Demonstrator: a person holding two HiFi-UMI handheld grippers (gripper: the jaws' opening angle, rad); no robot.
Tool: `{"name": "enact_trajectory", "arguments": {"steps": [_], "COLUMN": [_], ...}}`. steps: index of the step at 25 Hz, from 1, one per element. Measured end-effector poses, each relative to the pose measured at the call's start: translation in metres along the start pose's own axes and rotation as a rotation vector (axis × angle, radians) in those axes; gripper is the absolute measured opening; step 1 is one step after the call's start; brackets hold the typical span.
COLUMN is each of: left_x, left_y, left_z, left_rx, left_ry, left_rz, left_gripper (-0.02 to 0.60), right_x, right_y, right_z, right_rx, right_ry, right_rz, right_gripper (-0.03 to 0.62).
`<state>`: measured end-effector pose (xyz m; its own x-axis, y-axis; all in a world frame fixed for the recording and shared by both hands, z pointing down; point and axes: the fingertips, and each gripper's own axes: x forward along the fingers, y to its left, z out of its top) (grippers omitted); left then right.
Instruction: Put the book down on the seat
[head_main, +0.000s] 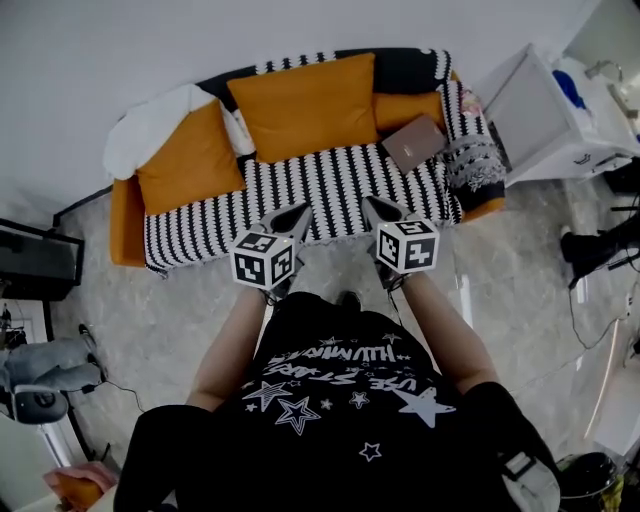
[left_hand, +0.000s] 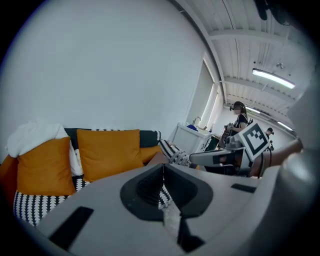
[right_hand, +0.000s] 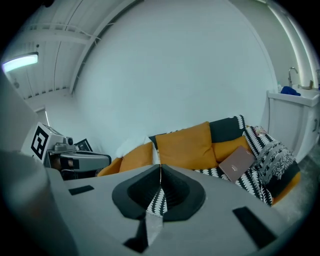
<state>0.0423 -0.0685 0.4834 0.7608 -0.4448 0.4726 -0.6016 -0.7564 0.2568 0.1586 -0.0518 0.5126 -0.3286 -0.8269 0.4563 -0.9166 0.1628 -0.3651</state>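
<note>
The brown book (head_main: 413, 142) lies flat on the right end of the sofa seat (head_main: 330, 190), which has a black-and-white striped cover; in the right gripper view the book (right_hand: 236, 163) rests against a small orange cushion. Both grippers hang in front of the sofa's front edge, apart from the book. My left gripper (head_main: 296, 214) is shut, its jaws meeting in a line (left_hand: 162, 170) with nothing between them. My right gripper (head_main: 376, 207) is also shut and empty (right_hand: 160, 167), just short of the seat below the book.
Two large orange cushions (head_main: 305, 105) and a white blanket (head_main: 150, 125) fill the back of the sofa. A patterned throw (head_main: 472, 160) drapes the right arm. A white cabinet (head_main: 545, 115) stands at the right, a dark unit (head_main: 35, 260) at the left, and cables cross the floor.
</note>
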Motion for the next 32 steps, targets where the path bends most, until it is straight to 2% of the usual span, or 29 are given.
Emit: {"name": "enact_trajectory", "arguments": {"steps": [8, 17, 25, 32], "left_x": [-0.028, -0.080, -0.117, -0.135], "left_y": [0.005, 0.037, 0.047, 0.039], "left_z": [-0.008, -0.022, -0.033, -0.054], "left_rx": [0.047, 0.010, -0.019, -0.023], "left_ry": [0.017, -0.008, -0.048, -0.039], "left_rz": [-0.048, -0.025, -0.009, -0.031], "left_gripper": [0.011, 0.011, 0.011, 0.011], "right_x": [0.009, 0.026, 0.023, 0.007], "right_y": [0.038, 0.114, 0.148, 0.164], "right_z": [-0.002, -0.023, -0.038, -0.052], "right_rx": [0.018, -0.067, -0.103, -0.112], "right_ry": [-0.016, 0.043, 0.065, 0.066], "right_rz": [0.024, 0.072, 0.075, 0.051], "right_gripper": [0.025, 0.025, 0.025, 0.025]}}
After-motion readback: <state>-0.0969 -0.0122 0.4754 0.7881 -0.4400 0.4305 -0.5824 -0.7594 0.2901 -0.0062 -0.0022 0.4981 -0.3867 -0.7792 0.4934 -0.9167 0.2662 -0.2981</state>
